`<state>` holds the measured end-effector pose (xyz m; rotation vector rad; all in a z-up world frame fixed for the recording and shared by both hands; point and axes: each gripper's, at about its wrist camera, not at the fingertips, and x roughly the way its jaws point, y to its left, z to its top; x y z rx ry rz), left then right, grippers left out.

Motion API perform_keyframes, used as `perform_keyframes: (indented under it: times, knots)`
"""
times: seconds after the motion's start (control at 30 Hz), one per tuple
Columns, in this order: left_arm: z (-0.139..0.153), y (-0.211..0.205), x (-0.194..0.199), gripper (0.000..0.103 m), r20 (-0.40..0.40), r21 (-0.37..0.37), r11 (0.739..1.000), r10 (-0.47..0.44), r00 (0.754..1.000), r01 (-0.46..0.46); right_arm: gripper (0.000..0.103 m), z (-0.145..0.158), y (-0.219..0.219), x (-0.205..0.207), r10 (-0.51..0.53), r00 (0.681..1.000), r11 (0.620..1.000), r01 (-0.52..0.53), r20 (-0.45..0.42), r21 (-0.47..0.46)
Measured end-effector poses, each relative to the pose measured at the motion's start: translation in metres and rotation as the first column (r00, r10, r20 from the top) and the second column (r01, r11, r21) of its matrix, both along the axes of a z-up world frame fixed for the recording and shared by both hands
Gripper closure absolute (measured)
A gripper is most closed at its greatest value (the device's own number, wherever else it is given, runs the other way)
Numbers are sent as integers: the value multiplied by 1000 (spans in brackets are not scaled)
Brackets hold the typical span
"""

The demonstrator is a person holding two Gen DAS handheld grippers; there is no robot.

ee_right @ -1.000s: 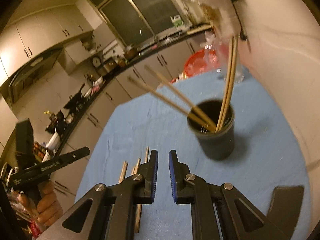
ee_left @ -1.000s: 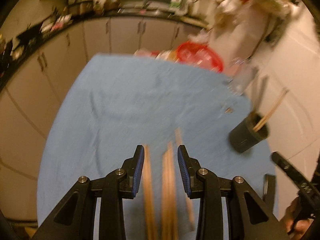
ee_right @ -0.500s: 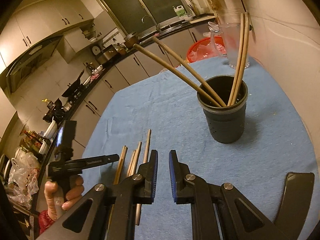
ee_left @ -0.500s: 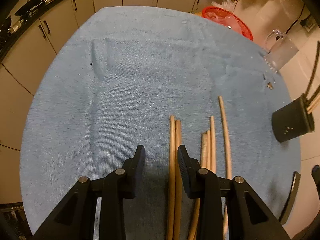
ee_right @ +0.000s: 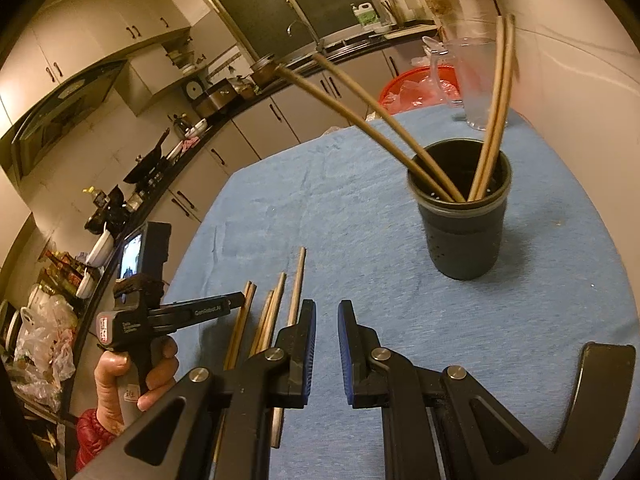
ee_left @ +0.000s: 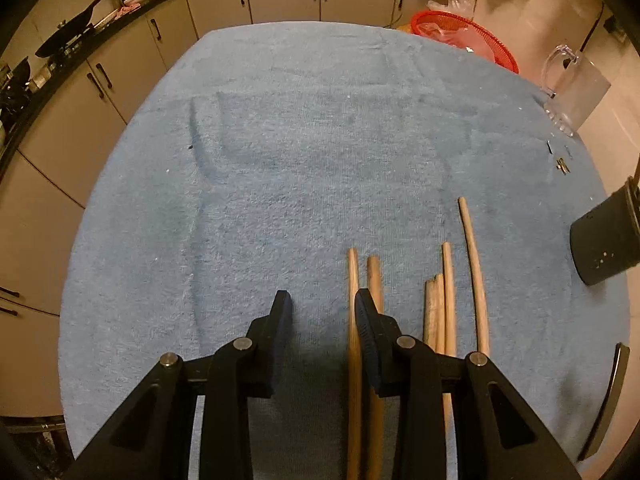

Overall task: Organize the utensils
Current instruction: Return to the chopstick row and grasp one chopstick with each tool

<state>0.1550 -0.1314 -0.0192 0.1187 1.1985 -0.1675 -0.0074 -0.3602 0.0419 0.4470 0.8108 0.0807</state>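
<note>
**Chopsticks at the near edge, holder near the right edge**

We hold the left gripper [ee_left: 320,308] low over the blue towel [ee_left: 304,152] that covers the table, its tongs spread and pinching nothing. 6 loose chopsticks [ee_left: 448,292] lie side by side on the towel at its near edge, pointing away from us. The leftmost chopstick [ee_left: 353,280] runs just inside the right finger [ee_left: 366,320] of this gripper, and the next one passes under that finger; we cannot tell whether either is touched. The other 4 lie to the right of the gripper, apart from it.

In the right wrist view, the right gripper [ee_right: 327,322] has its tongs nearly pressed together, a narrow slit between the blue pads and nothing in it. It sits over bare towel just right of the loose chopsticks [ee_right: 296,284]. The left hand [ee_right: 132,372] grips its tool's handle at the towel's left edge.

The dark holder [ee_right: 464,236] stands upright toward the towel's right edge, well apart from the loose sticks. 4 chopsticks stand in it: 2 lean far to the left [ee_right: 360,116], 2 rise near upright [ee_right: 498,92].

The whole middle and far left of the towel is open. At the far right corner a clear jug [ee_left: 576,88] and a red basket [ee_left: 468,40] crowd the edge. Cabinets [ee_left: 280,0] run beyond the far edge.
</note>
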Motion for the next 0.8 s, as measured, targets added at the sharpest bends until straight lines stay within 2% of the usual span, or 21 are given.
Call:
perform_keyframes:
  times: [0.07,0.13,0.23,0.3,0.4,0.47,0.6,0.8]
  knots:
    - [-4,8,2,74,-10,38,999,16,1000,-15,90,-1,4,2,10,1000,1000,-10,-5,-7]
    - [-7,15,-2,81,3,43,999,11,1000,-12,90,-3,8,7,20,1000,1000,-20,-17,-11]
    - [-11,25,-3,87,1,25,1000,14,1000,-14,90,-6,18,15,48,998,999,-49,-32,-19]
    - [-13,35,-3,87,-18,-26,999,27,999,-27,90,-9,25,22,69,997,998,-70,-47,-11]
    - [-15,43,0,87,-77,-155,988,-1,997,-11,90,-10,30,28,73,996,997,-73,-54,7]
    - [-14,43,4,87,-82,-189,982,-6,997,-9,90,-10,32,28,71,996,997,-71,-47,-1]
    - [-17,30,14,87,-80,-186,982,-37,996,21,90,-13,35,29,70,996,998,-70,-54,6]
    - [-25,-7,19,87,-88,-139,988,-74,993,61,90,-17,35,28,70,995,998,-70,-70,0]
